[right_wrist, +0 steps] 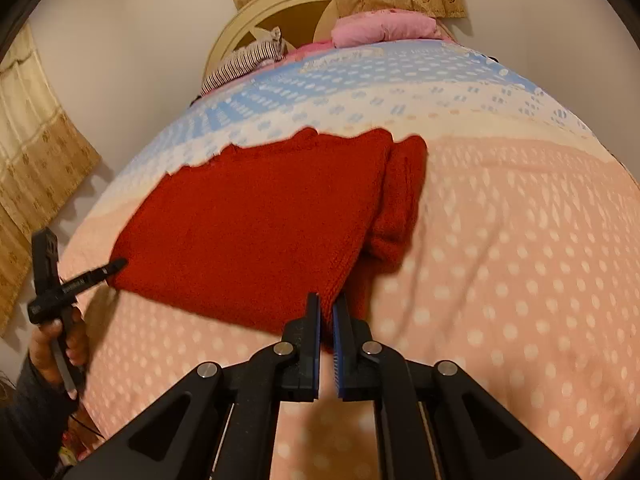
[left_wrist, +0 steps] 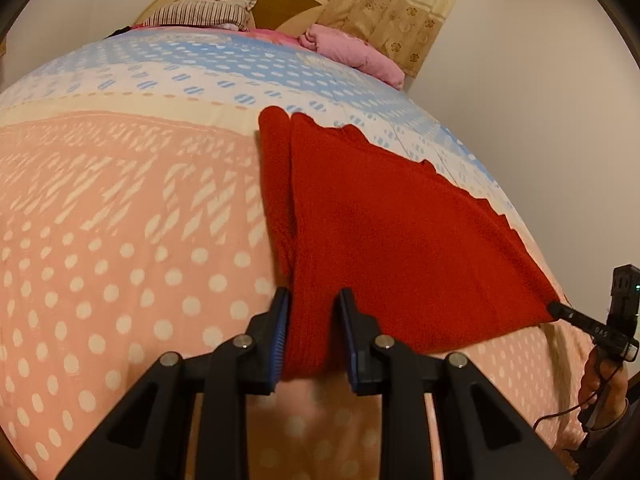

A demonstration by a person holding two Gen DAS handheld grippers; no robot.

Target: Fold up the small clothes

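Observation:
A red knitted garment (left_wrist: 384, 240) lies partly folded on the bed, its near edge lifted between both grippers. My left gripper (left_wrist: 314, 304) is shut on the garment's thick near left corner; red cloth fills the gap between its blue pads. My right gripper (right_wrist: 326, 308) is shut on the near right corner of the same garment (right_wrist: 256, 232), with only a thin edge between its pads. The right gripper's tip also shows in the left wrist view (left_wrist: 560, 310) at the garment's right corner, and the left gripper's tip shows in the right wrist view (right_wrist: 114, 268).
The bed has a pink, white and blue dotted quilt (left_wrist: 120, 240). A striped pillow (left_wrist: 200, 12) and a pink bundle (left_wrist: 352, 50) lie by the cream headboard (right_wrist: 272, 4). Patterned curtains (right_wrist: 36, 160) hang beside the bed. White walls flank it.

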